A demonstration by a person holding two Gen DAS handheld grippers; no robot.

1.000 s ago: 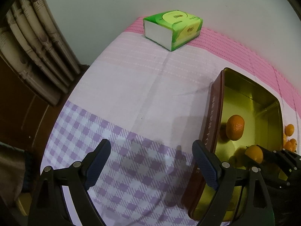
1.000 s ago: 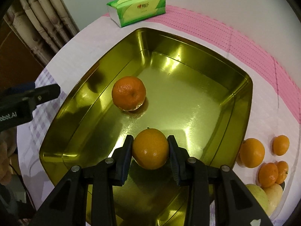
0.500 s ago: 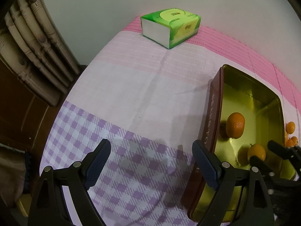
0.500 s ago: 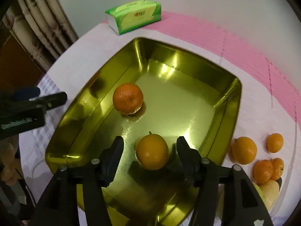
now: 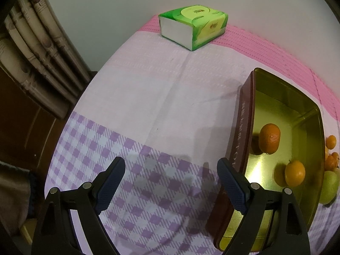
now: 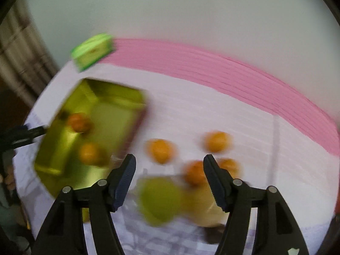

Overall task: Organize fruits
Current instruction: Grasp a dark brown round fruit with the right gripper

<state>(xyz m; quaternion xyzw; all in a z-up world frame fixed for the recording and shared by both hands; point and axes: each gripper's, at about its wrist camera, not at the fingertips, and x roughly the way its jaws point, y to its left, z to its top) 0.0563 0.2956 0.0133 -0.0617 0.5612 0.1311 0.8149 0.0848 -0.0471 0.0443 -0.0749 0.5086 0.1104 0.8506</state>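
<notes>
A gold tin (image 5: 297, 114) with a brown outer wall stands on the table and holds two oranges (image 5: 269, 138) (image 5: 295, 173). The tin (image 6: 119, 93) also shows blurred in the right wrist view, with the two oranges (image 6: 79, 122) (image 6: 90, 153) in it. My left gripper (image 5: 171, 183) is open and empty over the purple checked cloth, left of the tin. My right gripper (image 6: 169, 177) is open and empty above loose fruit: several oranges (image 6: 161, 149) (image 6: 216, 141) (image 6: 194, 172), a green apple (image 6: 159, 201) and a yellow fruit (image 6: 204, 204).
A green tissue pack (image 5: 193, 26) lies at the table's far edge by the wall. Curtains (image 5: 38, 48) and dark wood stand to the left, past the table edge. The right wrist view is motion-blurred.
My right gripper opened, let go of the orange in the tin, then swung right over the loose fruit. My left gripper barely moved.
</notes>
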